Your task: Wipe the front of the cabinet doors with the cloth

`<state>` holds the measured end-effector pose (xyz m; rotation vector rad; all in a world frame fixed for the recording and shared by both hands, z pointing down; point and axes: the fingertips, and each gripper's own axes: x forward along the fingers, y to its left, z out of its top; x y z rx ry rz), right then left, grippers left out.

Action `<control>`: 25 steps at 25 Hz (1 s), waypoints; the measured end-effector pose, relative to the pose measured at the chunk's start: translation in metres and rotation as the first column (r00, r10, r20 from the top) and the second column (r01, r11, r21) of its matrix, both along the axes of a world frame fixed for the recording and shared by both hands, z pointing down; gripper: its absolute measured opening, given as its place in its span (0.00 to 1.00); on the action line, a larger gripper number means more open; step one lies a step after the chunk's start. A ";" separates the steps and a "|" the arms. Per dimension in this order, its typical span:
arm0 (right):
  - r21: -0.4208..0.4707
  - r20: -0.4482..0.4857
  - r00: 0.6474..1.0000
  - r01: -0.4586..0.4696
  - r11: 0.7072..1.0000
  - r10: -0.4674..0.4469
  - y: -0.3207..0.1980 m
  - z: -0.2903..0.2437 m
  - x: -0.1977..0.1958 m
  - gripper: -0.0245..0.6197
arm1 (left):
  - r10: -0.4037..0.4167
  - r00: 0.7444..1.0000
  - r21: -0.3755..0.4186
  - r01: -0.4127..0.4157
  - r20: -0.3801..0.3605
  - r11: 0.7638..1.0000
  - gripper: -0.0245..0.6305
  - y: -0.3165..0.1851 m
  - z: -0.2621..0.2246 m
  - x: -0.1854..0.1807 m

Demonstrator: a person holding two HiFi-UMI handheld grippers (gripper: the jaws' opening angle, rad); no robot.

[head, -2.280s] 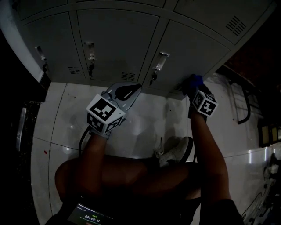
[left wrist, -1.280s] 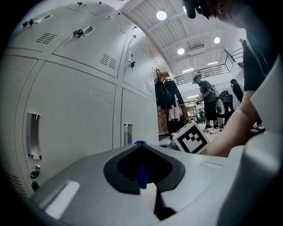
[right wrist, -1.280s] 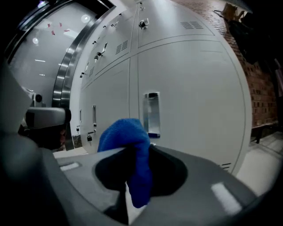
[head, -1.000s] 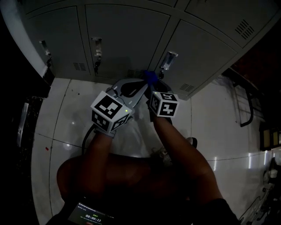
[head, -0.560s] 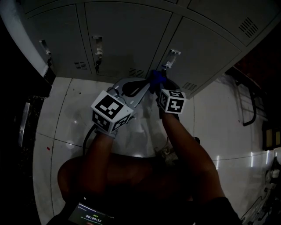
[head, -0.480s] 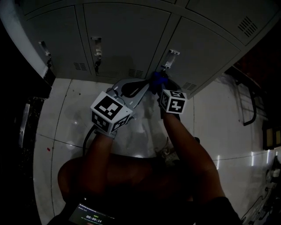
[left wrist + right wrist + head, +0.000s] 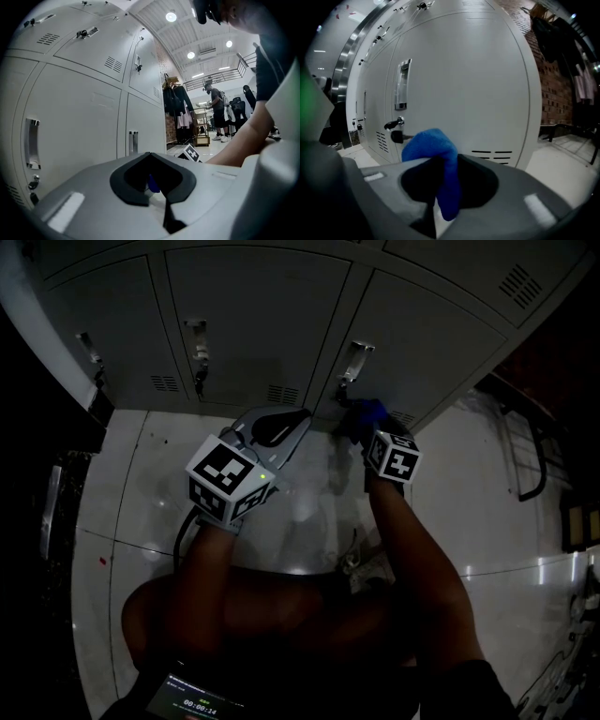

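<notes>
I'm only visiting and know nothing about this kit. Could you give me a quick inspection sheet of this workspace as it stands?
Surface: glossy white tiled floor, with one red speck on it.
Job's things: grey metal cabinet doors all closed, keys in the locks. The blue cloth is at the lower part of the rightmost door; whether it touches cannot be told.
Clutter: small lit screen near the person's knees.
Grippers: left gripper shut, nothing in it. Right gripper shut on the blue cloth.
Cables: dark cable loops below the left gripper.
Surroundings: hanging clothes and people standing far off.
</notes>
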<state>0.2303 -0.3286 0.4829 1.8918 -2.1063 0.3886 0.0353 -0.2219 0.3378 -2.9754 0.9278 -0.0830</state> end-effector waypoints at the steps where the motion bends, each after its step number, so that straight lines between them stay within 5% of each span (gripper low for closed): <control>1: -0.001 0.006 1.000 -0.020 1.000 0.020 0.002 0.000 0.008 0.16 | 0.001 1.000 0.000 -0.001 0.001 1.000 0.04 0.000 0.000 0.000; 13: 0.029 0.040 0.967 -0.251 0.968 0.250 0.017 0.004 0.112 0.16 | -0.001 1.000 -0.004 0.001 0.002 1.000 0.04 0.001 0.000 0.000; 25: 0.033 0.115 0.925 -0.368 0.929 0.362 0.031 -0.018 0.149 0.16 | -0.009 1.000 -0.005 0.009 -0.004 1.000 0.04 -0.001 0.000 -0.003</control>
